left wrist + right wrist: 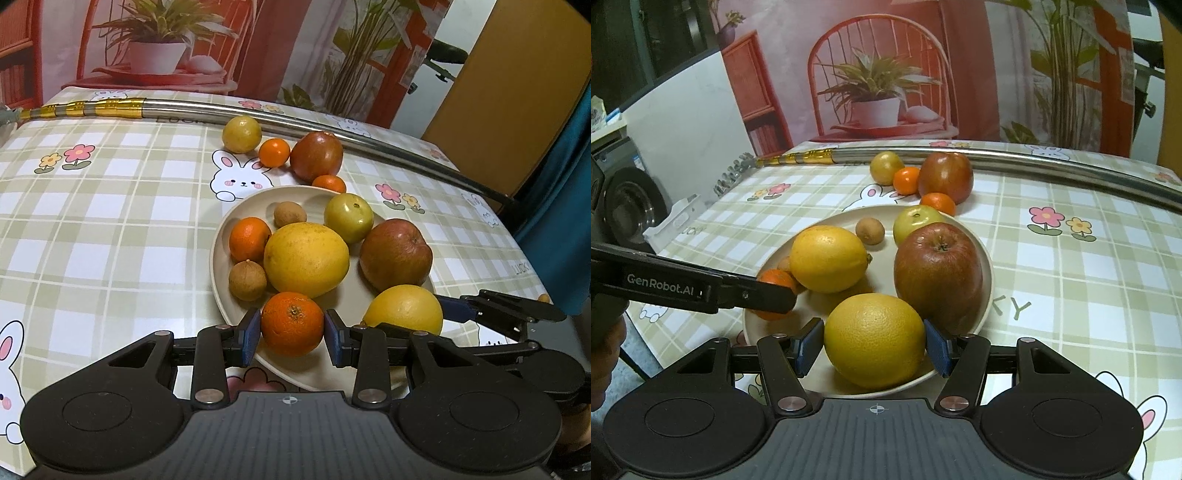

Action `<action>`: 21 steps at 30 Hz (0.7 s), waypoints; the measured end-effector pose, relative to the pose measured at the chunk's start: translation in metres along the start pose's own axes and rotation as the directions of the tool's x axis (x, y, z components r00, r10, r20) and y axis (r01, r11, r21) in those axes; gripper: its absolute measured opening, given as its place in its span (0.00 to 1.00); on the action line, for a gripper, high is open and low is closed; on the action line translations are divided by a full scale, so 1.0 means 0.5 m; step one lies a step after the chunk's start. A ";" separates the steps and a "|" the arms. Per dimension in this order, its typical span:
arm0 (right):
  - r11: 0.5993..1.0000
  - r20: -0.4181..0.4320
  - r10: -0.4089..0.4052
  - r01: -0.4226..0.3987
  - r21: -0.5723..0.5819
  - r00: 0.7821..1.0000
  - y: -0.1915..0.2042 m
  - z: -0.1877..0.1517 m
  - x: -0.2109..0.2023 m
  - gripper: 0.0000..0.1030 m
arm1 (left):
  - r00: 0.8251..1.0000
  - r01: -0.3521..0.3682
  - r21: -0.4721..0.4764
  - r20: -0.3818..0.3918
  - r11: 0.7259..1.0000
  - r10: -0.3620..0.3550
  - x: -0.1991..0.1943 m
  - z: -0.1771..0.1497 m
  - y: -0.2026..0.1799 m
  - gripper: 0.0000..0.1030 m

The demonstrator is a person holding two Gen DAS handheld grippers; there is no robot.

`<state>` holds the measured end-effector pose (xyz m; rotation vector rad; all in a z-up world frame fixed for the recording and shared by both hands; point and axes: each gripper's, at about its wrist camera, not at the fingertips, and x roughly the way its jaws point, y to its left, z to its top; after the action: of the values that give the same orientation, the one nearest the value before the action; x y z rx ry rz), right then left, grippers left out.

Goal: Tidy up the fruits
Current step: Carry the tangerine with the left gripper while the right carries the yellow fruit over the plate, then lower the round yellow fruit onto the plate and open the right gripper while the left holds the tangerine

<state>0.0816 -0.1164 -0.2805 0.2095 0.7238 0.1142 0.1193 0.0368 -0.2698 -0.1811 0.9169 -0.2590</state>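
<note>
In the right wrist view the left gripper's arm (701, 288) covers most of the tangerine (775, 278); a brown fruit (783, 264) peeks behind the lemon (827, 258).

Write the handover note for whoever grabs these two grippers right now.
Left gripper: shut on an orange at the plate's near edge.
Right gripper: shut on a yellow citrus over the same plate.
Done: seven fruits sit on the plate besides the two gripped.
Left: release both; four fruits still on the tablecloth behind the plate, including a red apple.
</note>
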 end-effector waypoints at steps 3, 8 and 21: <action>1.000 0.005 -0.004 0.004 0.000 1.000 0.002 -0.001 -0.001 0.54 | 1.000 -0.001 0.001 0.001 1.000 0.001 0.001 0.000 0.000 0.38; 1.000 0.004 -0.007 0.007 0.001 1.000 0.001 0.000 0.000 0.57 | 1.000 -0.004 0.005 0.004 1.000 0.004 0.001 -0.002 -0.001 0.38; 0.999 0.020 -0.038 0.038 -0.002 0.999 -0.001 0.000 -0.005 0.70 | 1.000 -0.005 0.004 0.018 1.000 0.005 0.001 -0.005 0.000 0.38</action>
<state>0.0796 -0.1172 -0.2787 0.1943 0.7072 0.0761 0.1175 0.0368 -0.2717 -0.1776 0.8991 -0.2542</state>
